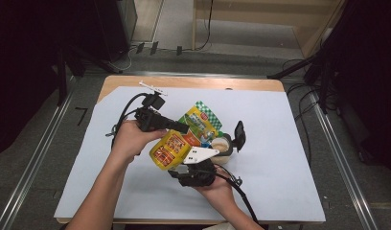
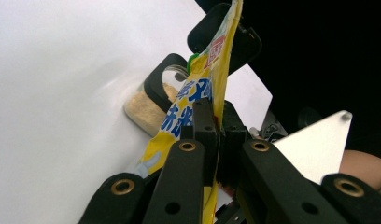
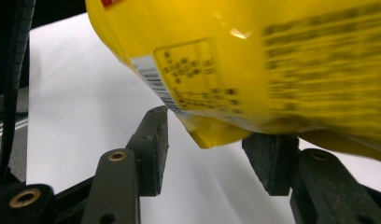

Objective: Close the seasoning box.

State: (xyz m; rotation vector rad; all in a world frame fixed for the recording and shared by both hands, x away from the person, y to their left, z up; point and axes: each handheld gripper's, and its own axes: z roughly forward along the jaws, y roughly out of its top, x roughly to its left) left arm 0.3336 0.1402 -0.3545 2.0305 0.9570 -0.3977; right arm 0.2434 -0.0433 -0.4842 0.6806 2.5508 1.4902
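A yellow snack packet [image 1: 168,149] hangs above the white sheet, and my left gripper [image 1: 184,128] is shut on its upper edge. In the left gripper view the two jaws [image 2: 219,123] are pinched together on the thin yellow packet [image 2: 202,98]. My right gripper [image 1: 184,167] is just below it, pointing up, with the grey plate [image 1: 201,154] on top. In the right gripper view its jaws [image 3: 209,149] stand open. The packet's lower corner [image 3: 209,133] dips between them, and neither pad presses on it.
A green-and-white packet [image 1: 203,117] lies behind the yellow one. A jar of beige powder [image 1: 221,146] with an open black flip lid [image 1: 239,135] stands right of the packets. A white sheet [image 1: 280,158] covers the wooden table, with bare room on both sides.
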